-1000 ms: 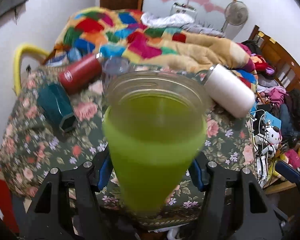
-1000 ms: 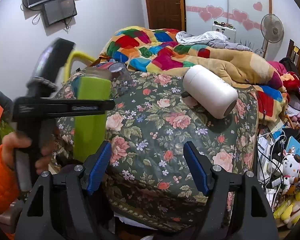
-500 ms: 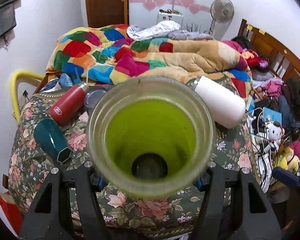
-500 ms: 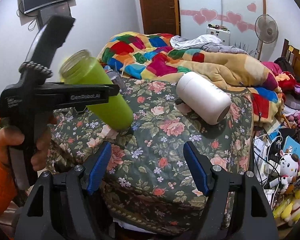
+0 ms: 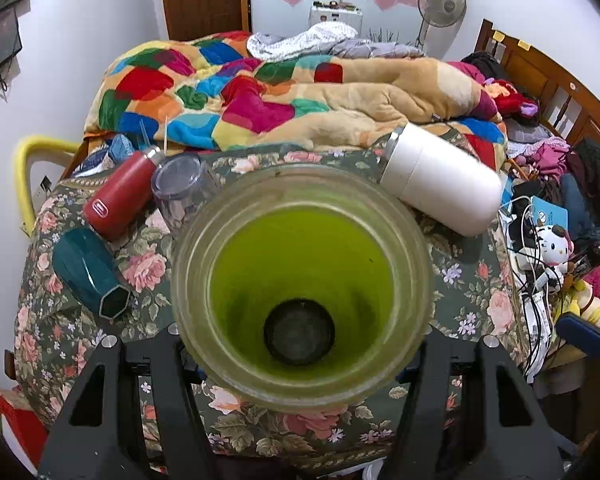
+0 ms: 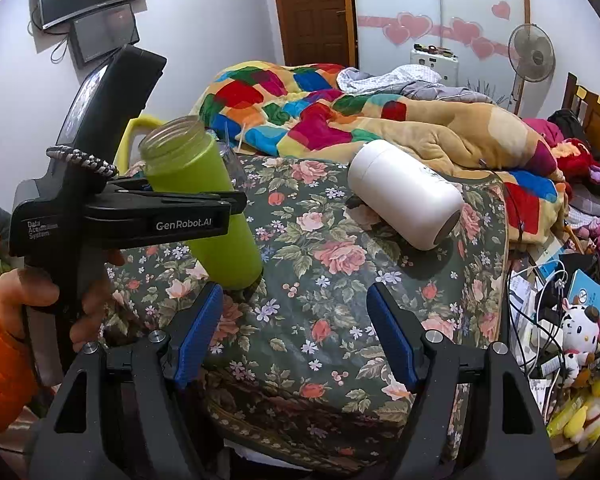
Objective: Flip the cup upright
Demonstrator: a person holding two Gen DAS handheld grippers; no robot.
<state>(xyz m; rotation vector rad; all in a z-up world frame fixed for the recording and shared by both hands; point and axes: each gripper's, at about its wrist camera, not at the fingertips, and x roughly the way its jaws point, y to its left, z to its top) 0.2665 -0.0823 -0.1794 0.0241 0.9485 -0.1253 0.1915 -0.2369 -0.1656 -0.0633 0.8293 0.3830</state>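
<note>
Both tongs differ: left (image 6: 236,210) grips tilted green cup (image 6: 204,196); right (image 6: 296,332) gapes.

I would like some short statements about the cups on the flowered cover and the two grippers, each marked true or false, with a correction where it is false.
1. The left gripper holds the green cup. True.
2. The green cup points its mouth downward. False: its mouth faces up, slightly tilted.
3. The right gripper is open and holds nothing. True.
4. The white bottle stands upright. False: it lies on its side on the flowered cover.
5. The red bottle lies beside a dark green cup. True.
</note>
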